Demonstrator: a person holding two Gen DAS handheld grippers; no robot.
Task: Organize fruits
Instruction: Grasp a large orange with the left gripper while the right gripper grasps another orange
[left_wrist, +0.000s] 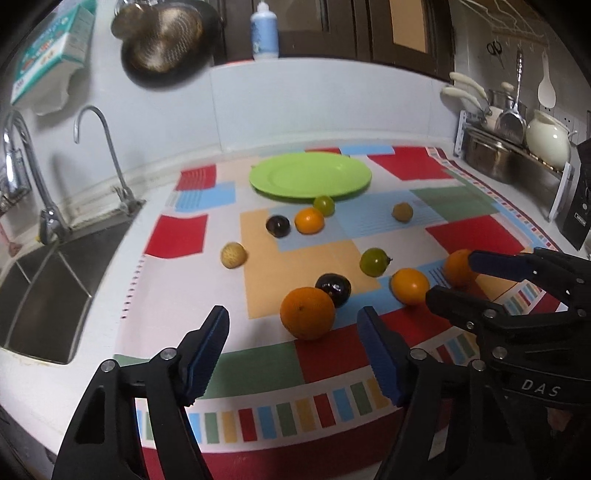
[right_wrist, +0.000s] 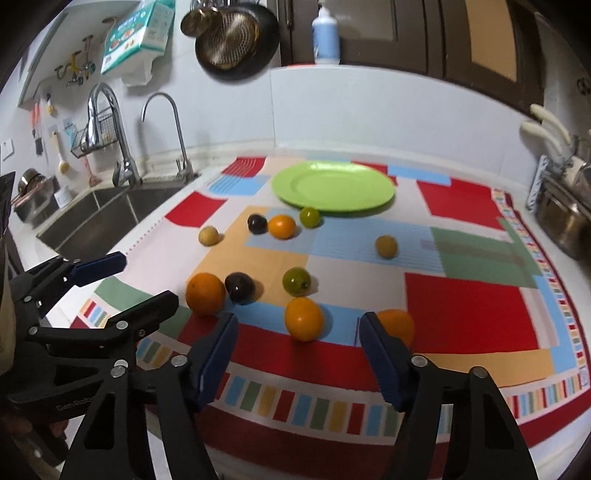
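Note:
A green plate (left_wrist: 309, 176) (right_wrist: 333, 187) lies at the back of a patchwork cloth. Several loose fruits lie in front of it: oranges, dark plums, green fruits and tan ones. A big orange (left_wrist: 307, 312) (right_wrist: 205, 293) sits just ahead of my left gripper (left_wrist: 293, 326), which is open and empty. My right gripper (right_wrist: 297, 332) is open and empty, with a small orange (right_wrist: 303, 318) (left_wrist: 410, 285) between its tips and another orange (right_wrist: 397, 325) (left_wrist: 458, 266) behind its right finger. Each gripper also shows in the other view: the right (left_wrist: 454, 277), the left (right_wrist: 144, 278).
A steel sink (left_wrist: 40, 288) (right_wrist: 92, 218) with two taps lies left of the cloth. A dish rack with pots and a cream jug (left_wrist: 546, 138) stands at the right. A pan (right_wrist: 236, 40) hangs on the back wall above the counter.

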